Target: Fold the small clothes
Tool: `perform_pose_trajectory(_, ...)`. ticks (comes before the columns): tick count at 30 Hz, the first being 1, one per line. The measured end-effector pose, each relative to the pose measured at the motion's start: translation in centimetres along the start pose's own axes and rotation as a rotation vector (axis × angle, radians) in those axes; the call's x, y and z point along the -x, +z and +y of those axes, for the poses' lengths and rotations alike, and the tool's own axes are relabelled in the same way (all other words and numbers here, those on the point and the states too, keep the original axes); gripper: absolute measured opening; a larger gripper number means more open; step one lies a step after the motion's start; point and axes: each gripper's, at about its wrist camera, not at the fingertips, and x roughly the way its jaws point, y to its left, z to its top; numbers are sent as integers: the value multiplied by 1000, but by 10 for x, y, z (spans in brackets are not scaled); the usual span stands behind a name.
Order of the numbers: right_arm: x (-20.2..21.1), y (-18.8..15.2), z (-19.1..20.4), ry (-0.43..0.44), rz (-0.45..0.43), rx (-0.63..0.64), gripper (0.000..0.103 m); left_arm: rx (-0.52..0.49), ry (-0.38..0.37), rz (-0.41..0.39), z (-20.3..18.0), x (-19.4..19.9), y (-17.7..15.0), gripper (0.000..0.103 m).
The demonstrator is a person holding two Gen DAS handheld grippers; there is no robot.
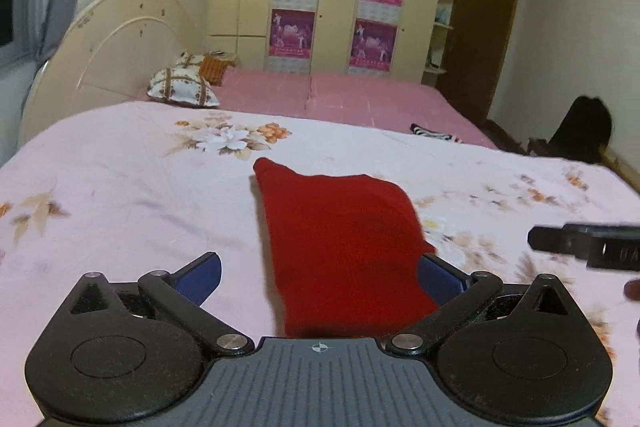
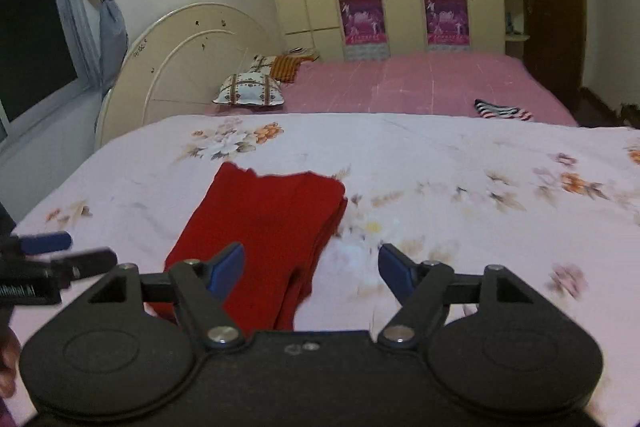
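Red garment (image 2: 260, 227) lay folded into a narrow strip on the floral bedspread (image 2: 440, 167), toward its near edge and left of middle. Both the left gripper (image 1: 320, 279) and right gripper (image 2: 312, 271) stood with jaws spread, gripping nothing. That fold looked finished; next would likely come another fold or the striped cloth (image 2: 502, 111) at the bedspread's far edge.

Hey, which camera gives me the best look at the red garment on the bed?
The right wrist view. There the red garment lies whole on the floral bedspread, its stacked folded edges visible along one side. In the left wrist view the red garment fills the middle but its near end is cut off by the gripper body.
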Motion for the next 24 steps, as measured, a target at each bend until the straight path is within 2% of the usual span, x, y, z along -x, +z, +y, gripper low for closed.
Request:
perform_pose_trajectory(3, 30, -19, 13, 6, -8, -29, 74, -21, -3, -18, 2, 34, -14, 103)
perform_pose_trajectory(7, 58, -40, 36, -16, -16, -48, 75, 7, -22, -30, 9, 70, -29, 103)
perform_pose_trajectory(10, 76, -53, 54, -40, -75, -44, 75, 5, -21, -36, 7, 86, -38, 103)
perform_pose_trajectory(15, 90, -61, 66, -121, -113, 28, 75, -5, -44, -51, 0, 99, -46, 103)
perform_pose_trajectory(24, 103, -68, 67, -118, -124, 28, 76, -24, -60, -54, -12, 109, -55, 103)
